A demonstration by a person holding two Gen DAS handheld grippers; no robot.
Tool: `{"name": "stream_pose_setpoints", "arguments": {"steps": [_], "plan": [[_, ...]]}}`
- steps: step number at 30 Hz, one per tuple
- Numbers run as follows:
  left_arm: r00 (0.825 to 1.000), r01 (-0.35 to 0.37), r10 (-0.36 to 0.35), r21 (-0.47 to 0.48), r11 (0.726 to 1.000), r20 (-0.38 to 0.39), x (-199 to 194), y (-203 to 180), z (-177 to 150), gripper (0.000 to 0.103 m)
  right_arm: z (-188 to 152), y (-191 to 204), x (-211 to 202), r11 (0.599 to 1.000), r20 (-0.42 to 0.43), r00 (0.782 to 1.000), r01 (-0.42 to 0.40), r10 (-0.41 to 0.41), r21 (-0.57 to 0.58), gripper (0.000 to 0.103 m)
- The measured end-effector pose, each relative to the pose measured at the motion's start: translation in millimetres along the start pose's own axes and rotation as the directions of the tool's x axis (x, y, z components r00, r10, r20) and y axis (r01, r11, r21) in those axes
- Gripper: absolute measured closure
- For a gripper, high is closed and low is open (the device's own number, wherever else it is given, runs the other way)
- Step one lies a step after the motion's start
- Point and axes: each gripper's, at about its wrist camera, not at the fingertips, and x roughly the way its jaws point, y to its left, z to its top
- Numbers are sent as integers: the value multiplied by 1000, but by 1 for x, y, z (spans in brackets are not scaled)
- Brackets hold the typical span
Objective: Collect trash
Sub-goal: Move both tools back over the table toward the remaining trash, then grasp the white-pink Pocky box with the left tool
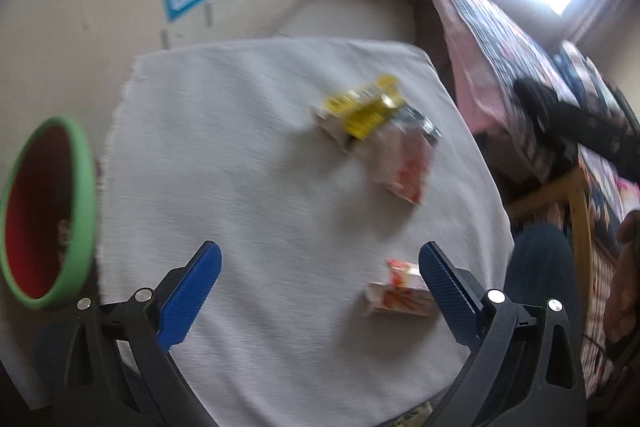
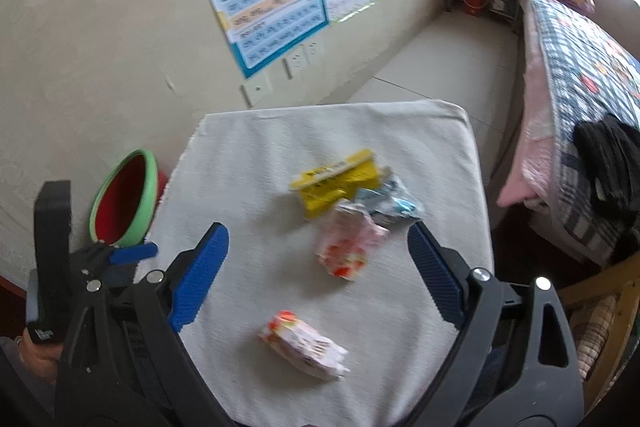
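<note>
Left wrist view: caught the left gripper (image 1: 319, 247) pitched down over the cloth (image 1: 240, 147), blue pads spread wide, nothing between them. Showed one pink wrapper (image 1: 396, 295) lying flat at the cloth's near right, just beside the right-hand pad, seemingly not touching it. Blurred badly, so left contact unsettled.

Found the rest of the trash bunched toward the cloth's far right: a yellow pack (image 1: 364, 107), a second pink wrapper (image 1: 404, 163) overlapping it, and in the right wrist view a silvery wrapper (image 2: 386, 201) tucked against both. Nothing lifted yet, by the look of it.

Spotted the bin (image 1: 86, 187), green rim and red inside, off the cloth's left edge, mouth turned toward the cloth. Probably parked there for a short carry and an easy drop. Held something pale inside, too smeared to name.

Right wrist view: had the right gripper (image 2: 317, 227) also tipped down above the cloth, jaws wide and empty, with the lone wrapper below and between the pads and the pile beyond. Glimpsed the other gripper at the cloth's left, near the bin.

Read as an approach: both claws likely opened this far to straddle a flat, crinkly wrapper. Could go wrong by pinching cloth along with it.
</note>
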Motion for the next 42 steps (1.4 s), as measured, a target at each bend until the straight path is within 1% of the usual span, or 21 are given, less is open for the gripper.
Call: {"name": "stream_pose_setpoints", "arguments": {"steps": [3,5,9,12,14,17,18,21,23,25,27,30,32,33,35,37,38,39,41,42], "plan": [[998,23,-21,45,999,-58,19,-25,-6,8,-5,-20,-2,1000,-3,1000,10,-10,28,14],[994,49,-40,80,996,-106,31,-42,-12,8,-8,-30,-2,999,-4,1000,13,-13,44,14],[985,72,-47,146,987,-168,50,-66,-19,8,-11,-46,-3,998,-6,1000,17,-17,68,14],[973,83,-37,196,977,-230,66,-79,-23,8,-11,-54,-3,997,-5,1000,18,-18,79,14],[958,91,-22,231,969,-286,79,-86,-27,8,-11,-59,-2,996,-6,1000,18,-18,87,14],[948,97,-4,276,956,-319,90,-92,-33,8,-10,-64,0,995,-8,1000,19,-19,97,14],[943,93,12,297,950,-333,95,-95,-36,8,-9,-65,1,995,-10,1000,18,-17,99,14],[945,70,40,322,944,-325,102,-96,-39,8,-8,-66,4,995,-14,1000,16,-14,99,14],[949,50,52,313,948,-311,106,-93,-36,8,-8,-65,6,995,-16,1000,14,-12,97,14],[956,34,51,284,958,-288,106,-88,-30,8,-7,-64,8,995,-21,1000,13,-11,95,14],[965,33,31,236,971,-260,104,-83,-23,8,-6,-63,9,996,-22,1000,14,-12,91,14],[974,4,39,191,982,-225,103,-74,-12,8,-4,-61,12,996,-26,1000,12,-10,90,14],[971,22,21,179,984,-240,106,-71,-9,8,-3,-60,13,996,-28,1000,12,-10,86,14],[964,46,3,177,983,-267,110,-71,-9,8,-3,-60,13,996,-30,1000,11,-9,85,14],[955,71,-12,190,979,-297,112,-73,-10,8,-3,-60,14,996,-31,999,14,-11,83,14],[956,73,-1,233,970,-294,114,-78,-14,10,-3,-61,15,996,-34,999,17,-14,89,14],[958,73,0,243,967,-288,113,-79,-17,17,-3,-62,16,996,-36,999,18,-15,91,14],[956,81,-7,240,967,-294,113,-79,-19,31,-3,-62,16,996,-38,999,21,-18,92,14],[956,80,-10,228,970,-293,113,-79,-21,37,-3,-63,17,995,-41,999,25,-21,93,14],[958,88,-23,216,972,-287,111,-77,-21,46,-3,-64,18,995,-42,999,25,-21,94,14]]}}
